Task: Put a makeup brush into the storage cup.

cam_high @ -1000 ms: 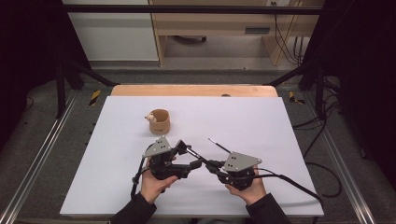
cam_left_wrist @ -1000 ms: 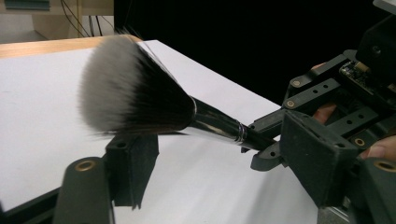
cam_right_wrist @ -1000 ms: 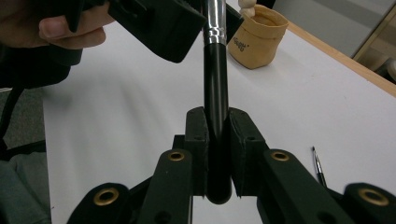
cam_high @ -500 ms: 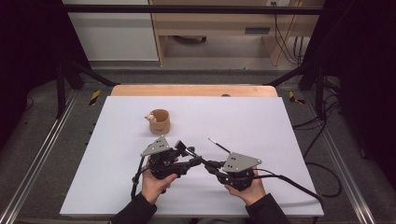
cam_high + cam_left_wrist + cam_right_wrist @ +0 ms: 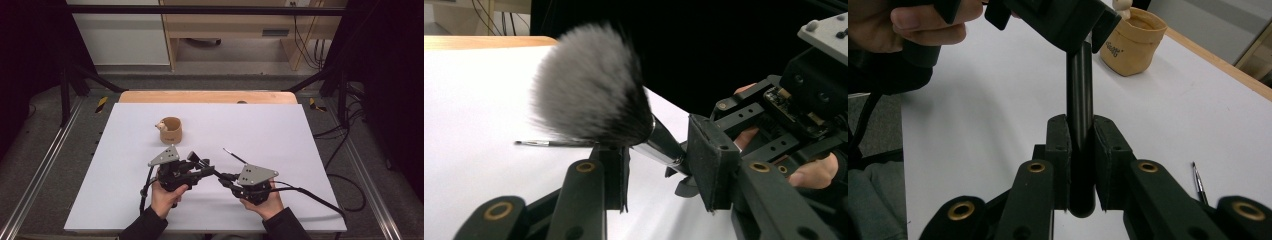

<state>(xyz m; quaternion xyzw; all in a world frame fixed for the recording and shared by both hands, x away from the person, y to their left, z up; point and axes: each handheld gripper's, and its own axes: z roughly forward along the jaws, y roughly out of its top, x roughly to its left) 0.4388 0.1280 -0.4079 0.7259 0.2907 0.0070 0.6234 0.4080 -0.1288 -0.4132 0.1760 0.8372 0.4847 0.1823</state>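
Observation:
A makeup brush with a fluffy grey-and-black head (image 5: 589,90), silver ferrule and black handle (image 5: 1079,85) is held above the white table between both grippers. My right gripper (image 5: 1080,150) is shut on the handle's end. It also appears in the high view as the right gripper (image 5: 226,178). My left gripper (image 5: 659,147) has the ferrule between its jaws, which have just been closing. A gap still shows beside one pad (image 5: 711,160). In the high view, the left gripper (image 5: 204,166) points right toward the other.
A tan fabric pouch (image 5: 171,131) with a small pale figure at its rim stands mid-table, also seen as the pouch (image 5: 1130,42). A thin dark brush (image 5: 235,156) lies flat on the white tabletop (image 5: 300,130) behind the grippers. Dark frame posts flank the table.
The left gripper's jaws have drawn in around the brush's ferrule. Both hands and the right gripper's hold on the handle stay as they were.

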